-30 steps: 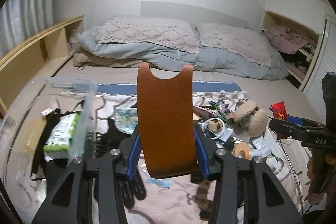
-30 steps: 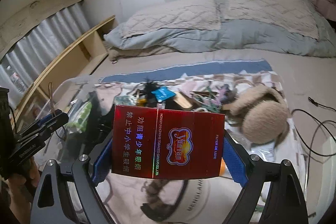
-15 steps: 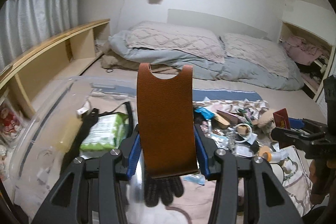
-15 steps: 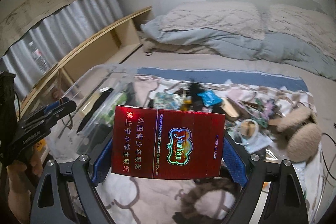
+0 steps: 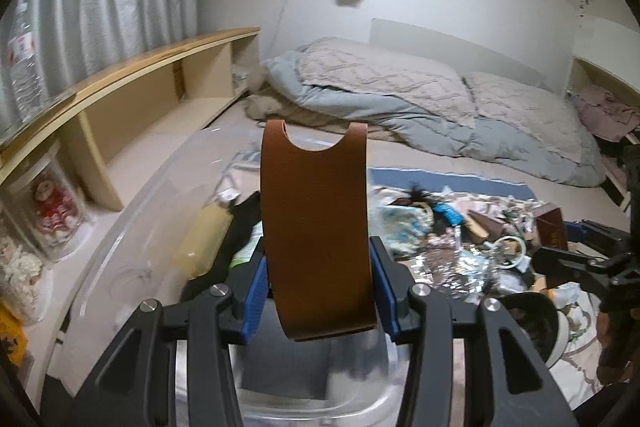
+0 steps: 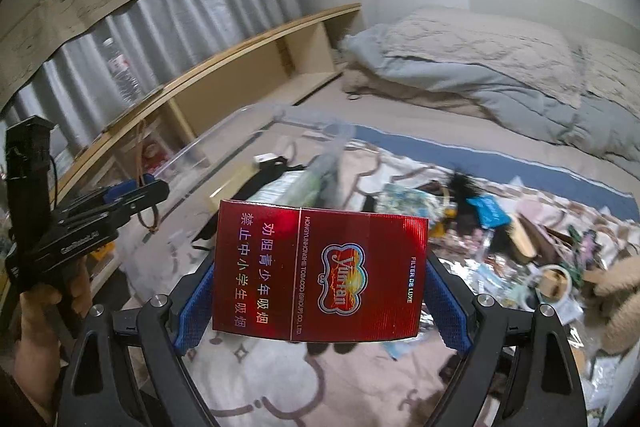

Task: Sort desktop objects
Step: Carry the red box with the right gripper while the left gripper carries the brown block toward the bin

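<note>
The tall brown leather sleeve (image 5: 316, 231) sits clamped in our left gripper (image 5: 318, 279) over the clear plastic bin (image 5: 132, 223); our right gripper (image 6: 318, 301) clamps the red cigarette pack (image 6: 320, 271). A release short of the blurred rim probably misses.

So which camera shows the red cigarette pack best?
The right wrist view: the red cigarette pack fills the middle, clamped in the right tool, lettering readable. The left wrist view shows only its small dark-red corner at the right.
</note>
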Tool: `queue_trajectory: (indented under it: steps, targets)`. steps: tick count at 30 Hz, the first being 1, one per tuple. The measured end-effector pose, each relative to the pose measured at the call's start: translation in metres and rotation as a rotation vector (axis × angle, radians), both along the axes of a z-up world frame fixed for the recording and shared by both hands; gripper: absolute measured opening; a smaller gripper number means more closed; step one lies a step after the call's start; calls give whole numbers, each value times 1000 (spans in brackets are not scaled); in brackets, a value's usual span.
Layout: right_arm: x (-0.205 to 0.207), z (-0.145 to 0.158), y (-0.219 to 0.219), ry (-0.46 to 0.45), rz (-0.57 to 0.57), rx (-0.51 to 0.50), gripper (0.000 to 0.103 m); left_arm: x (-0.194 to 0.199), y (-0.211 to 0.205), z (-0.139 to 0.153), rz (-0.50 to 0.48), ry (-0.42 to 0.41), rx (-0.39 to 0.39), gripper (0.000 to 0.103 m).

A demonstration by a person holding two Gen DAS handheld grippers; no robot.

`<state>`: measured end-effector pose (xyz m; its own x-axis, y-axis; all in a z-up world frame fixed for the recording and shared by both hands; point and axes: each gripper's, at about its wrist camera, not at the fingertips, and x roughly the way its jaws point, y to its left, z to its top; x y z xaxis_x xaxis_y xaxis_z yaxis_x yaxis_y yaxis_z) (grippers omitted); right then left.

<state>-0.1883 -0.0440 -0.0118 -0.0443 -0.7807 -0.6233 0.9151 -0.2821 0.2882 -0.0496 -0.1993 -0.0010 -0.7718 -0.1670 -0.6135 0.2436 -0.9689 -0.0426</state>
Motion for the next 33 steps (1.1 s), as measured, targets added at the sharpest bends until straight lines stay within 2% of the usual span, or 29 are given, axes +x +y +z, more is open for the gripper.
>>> queue_trajectory:
  steps: [12,18,20,21,22,24,33]
  targets:
    - [17,-8,-26,1,46,24,91,1,-49,-40,130,-180,-75,47]
    - [17,-10,-28,-4,43,28,91,2,-54,-50,157,-225,-120,48]
    - [18,-10,-30,-3,43,31,91,3,-54,-52,164,-228,-135,63]
    - [19,-11,-30,-3,44,33,91,5,-54,-53,174,-225,-155,82]
    - [18,-11,-30,-3,43,34,91,6,-56,-52,177,-219,-165,87]
    - [19,-11,-31,-3,42,36,91,10,-58,-49,182,-205,-172,87]
    - [34,-8,-41,-15,94,24,91,24,-67,-37,171,-149,-101,87]
